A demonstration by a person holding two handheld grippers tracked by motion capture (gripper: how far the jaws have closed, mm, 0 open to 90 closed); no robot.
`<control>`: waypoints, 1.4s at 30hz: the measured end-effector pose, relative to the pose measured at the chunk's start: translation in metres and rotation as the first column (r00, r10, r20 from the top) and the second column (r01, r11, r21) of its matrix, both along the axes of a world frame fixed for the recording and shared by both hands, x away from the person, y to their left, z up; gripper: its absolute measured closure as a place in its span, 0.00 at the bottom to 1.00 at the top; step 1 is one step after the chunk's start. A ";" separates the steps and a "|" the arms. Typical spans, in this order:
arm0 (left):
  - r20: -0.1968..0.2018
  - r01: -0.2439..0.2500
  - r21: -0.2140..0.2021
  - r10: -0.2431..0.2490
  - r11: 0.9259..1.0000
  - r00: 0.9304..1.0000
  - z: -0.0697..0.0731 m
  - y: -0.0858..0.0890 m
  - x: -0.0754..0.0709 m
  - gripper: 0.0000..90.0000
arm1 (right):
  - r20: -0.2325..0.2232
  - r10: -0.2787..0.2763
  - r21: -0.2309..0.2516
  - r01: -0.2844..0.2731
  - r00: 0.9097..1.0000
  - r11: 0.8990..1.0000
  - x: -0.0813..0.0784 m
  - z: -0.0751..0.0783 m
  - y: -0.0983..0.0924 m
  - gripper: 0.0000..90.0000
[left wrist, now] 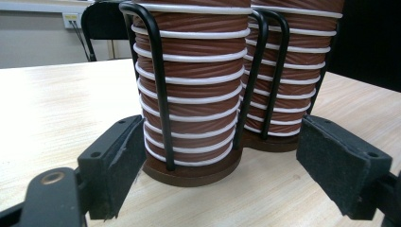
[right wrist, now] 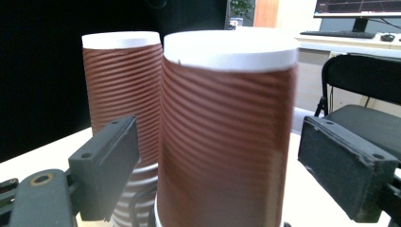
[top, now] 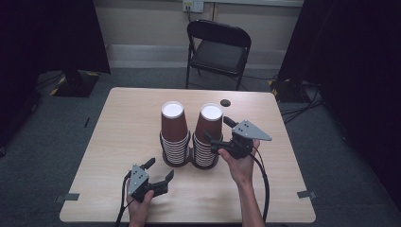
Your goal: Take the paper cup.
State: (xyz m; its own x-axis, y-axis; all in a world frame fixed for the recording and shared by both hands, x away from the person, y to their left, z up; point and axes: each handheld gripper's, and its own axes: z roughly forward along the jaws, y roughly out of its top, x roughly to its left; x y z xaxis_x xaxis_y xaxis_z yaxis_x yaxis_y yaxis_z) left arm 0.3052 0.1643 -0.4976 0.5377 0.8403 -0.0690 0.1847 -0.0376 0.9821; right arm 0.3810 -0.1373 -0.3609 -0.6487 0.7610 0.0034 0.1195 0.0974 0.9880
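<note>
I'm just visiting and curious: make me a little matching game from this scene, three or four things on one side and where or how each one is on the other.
Things:
1. left gripper
2. right gripper
3. chair
4. cup stacks

Places or states:
A. behind the table's far edge, on the floor
B. jaws open around the top cup of the right stack
C. upside down in a black wire holder
D. low near the table's front edge, jaws open, aimed at the holder's base

Pairs: 1-D, 2-B, 3-A, 4-C
</note>
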 end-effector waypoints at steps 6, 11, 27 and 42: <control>0.005 0.002 0.001 -0.002 1.000 1.000 0.000 0.001 0.000 0.18 | -0.005 0.003 -0.014 -0.003 1.000 1.000 0.018 0.002 0.012 0.14; 0.006 0.004 0.001 -0.004 1.000 1.000 0.000 0.001 0.000 0.18 | -0.032 0.017 0.011 -0.017 0.999 1.000 0.025 -0.003 0.014 0.13; 0.009 0.003 -0.006 -0.003 1.000 1.000 0.000 0.001 -0.001 0.18 | -0.076 -0.013 -0.050 0.009 0.997 0.999 0.035 -0.022 0.025 0.11; 0.011 -0.001 -0.005 0.001 1.000 1.000 0.000 0.001 -0.001 0.18 | -0.075 -0.020 -0.062 0.015 0.997 0.998 0.036 -0.023 0.025 0.12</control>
